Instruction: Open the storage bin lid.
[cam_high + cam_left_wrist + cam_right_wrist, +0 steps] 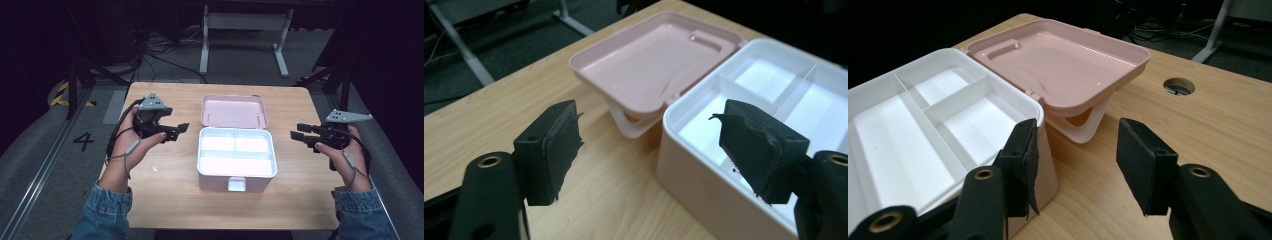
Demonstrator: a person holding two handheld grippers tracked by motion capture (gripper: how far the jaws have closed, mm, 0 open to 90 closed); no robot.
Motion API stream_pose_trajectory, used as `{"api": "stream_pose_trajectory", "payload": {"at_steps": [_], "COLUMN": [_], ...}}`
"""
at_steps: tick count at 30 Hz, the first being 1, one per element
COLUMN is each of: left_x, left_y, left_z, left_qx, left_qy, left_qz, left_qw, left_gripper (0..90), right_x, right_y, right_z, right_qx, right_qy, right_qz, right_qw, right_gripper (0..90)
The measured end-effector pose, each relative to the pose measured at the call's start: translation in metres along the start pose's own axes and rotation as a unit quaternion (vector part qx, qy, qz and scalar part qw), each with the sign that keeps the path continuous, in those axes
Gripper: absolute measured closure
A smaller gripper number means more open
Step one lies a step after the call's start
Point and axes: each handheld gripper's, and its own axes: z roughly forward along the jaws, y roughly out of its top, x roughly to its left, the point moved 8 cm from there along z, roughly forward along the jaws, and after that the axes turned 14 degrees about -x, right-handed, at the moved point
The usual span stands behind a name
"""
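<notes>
At mid-bench sits the box [237,159], tray empty, lid [234,111] flung back toward the far edge. Left tongs [181,128] and right tongs [296,131] flank it, both wide, holding nothing. Risk: a one-sided nudge could skid the box or slam the lid.

A wooden table [165,185] carried a box [237,177] at its middle. The box's pink lid [234,111] lay open behind it, resting on a white handle [1088,127]. A round hole [1179,86] pierced the tabletop near the lid.
</notes>
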Motion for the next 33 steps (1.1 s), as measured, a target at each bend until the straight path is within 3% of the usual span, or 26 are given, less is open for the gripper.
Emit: {"api": "stream_pose_trajectory", "payload": {"at_steps": [6, 15, 17, 18, 26, 33], "left_x": [0.004, 0.021, 0.029, 0.031, 0.046, 0.050], "left_y": [-0.027, -0.053, -0.060, -0.066, -0.086, -0.104], "left_z": [-0.013, -0.026, -0.030, -0.032, -0.032, -0.026], "left_qx": [0.023, 0.042, 0.049, 0.056, 0.087, 0.119], "left_qy": [0.004, 0.039, 0.054, 0.063, 0.101, 0.103], "left_qz": [-0.018, -0.040, -0.043, -0.054, -0.054, -0.064], "left_qw": [0.9996, 0.9976, 0.9964, 0.9950, 0.9896, 0.9855], "left_gripper": [23.9, 23.6, 23.6, 23.6, 23.6, 23.6], "right_x": [-0.004, -0.010, -0.011, -0.012, -0.016, -0.023], "right_y": [-0.008, -0.017, -0.018, -0.020, -0.025, -0.033], "right_z": [-0.006, -0.012, -0.011, -0.011, -0.012, -0.011], "right_qx": [0.019, 0.038, 0.040, 0.045, 0.056, 0.070], "right_qy": [-0.003, -0.016, -0.018, -0.019, -0.028, -0.036], "right_qz": [-0.014, -0.007, -0.008, -0.007, -0.007, 0.007], "right_qw": [0.9997, 0.9991, 0.9990, 0.9988, 0.9980, 0.9968], "right_gripper": [55.4, 55.5, 55.3, 54.9, 54.1, 53.7]}}
